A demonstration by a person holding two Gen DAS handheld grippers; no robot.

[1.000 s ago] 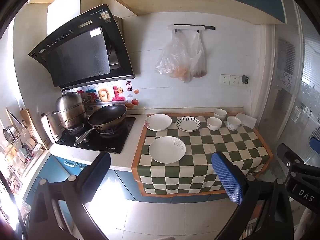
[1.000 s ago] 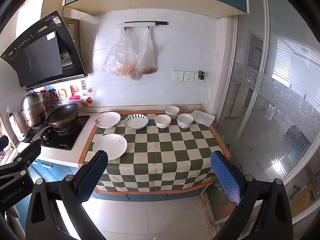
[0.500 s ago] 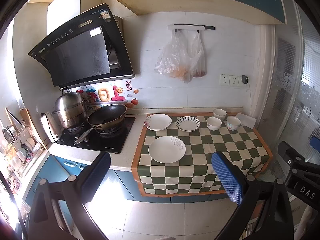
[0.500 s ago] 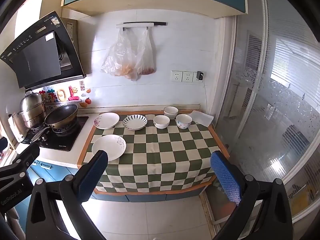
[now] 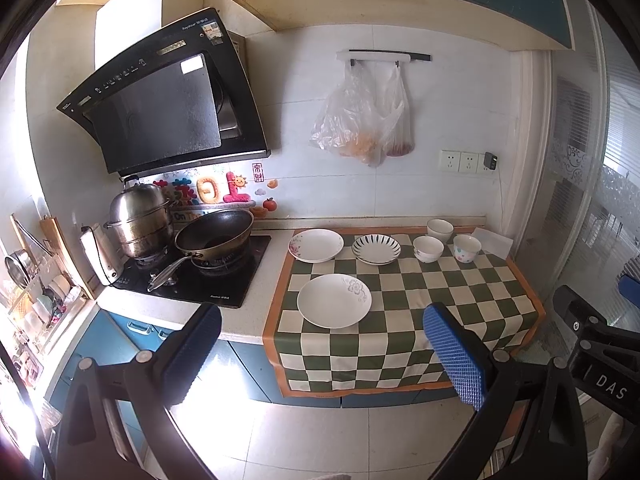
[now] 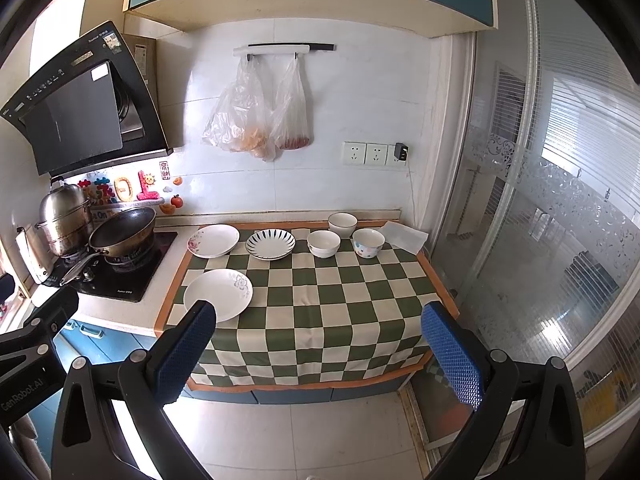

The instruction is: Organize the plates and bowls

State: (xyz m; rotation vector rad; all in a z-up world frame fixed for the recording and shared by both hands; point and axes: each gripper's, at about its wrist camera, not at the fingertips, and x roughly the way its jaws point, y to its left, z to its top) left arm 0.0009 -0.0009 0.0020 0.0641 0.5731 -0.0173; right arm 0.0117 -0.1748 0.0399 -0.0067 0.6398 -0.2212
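- A white plate with a grey flower (image 5: pixel 334 300) (image 6: pixel 218 294) lies alone at the centre of the left wrist view, on the near left part of the green-and-cream checked cloth (image 5: pixel 448 288) (image 6: pixel 344 292)
- Above it in frame, a row runs along the cloth's far edge: a pink-flowered plate (image 5: pixel 316 245) (image 6: pixel 213 240), a plate with dark radial stripes (image 5: pixel 376 249) (image 6: pixel 270 243), then three bowls
- The white bowl (image 5: pixel 428 249) (image 6: pixel 323 243) stands just beside the spotted bowl (image 5: pixel 467 248) (image 6: pixel 368 242); a third bowl (image 5: pixel 440 230) (image 6: pixel 343 224) sits behind them, nearer the wall
- The left gripper (image 5: pixel 322 322) occupies the lower frame of its view, blue-padded fingers spread wide, nothing between them
- The right gripper (image 6: pixel 318 320) is likewise spread wide and holds nothing; its left finger overlaps the flowered plate's near rim in the picture
- Left of the cloth, a dark wok (image 5: pixel 216 234) (image 6: pixel 122 236) and a steel steamer pot (image 5: pixel 138 220) (image 6: pixel 64 218) stand on the black hob (image 5: pixel 224 284)
- Two plastic bags (image 5: pixel 364 120) (image 6: pixel 260 116) hang on the tiled wall at upper centre
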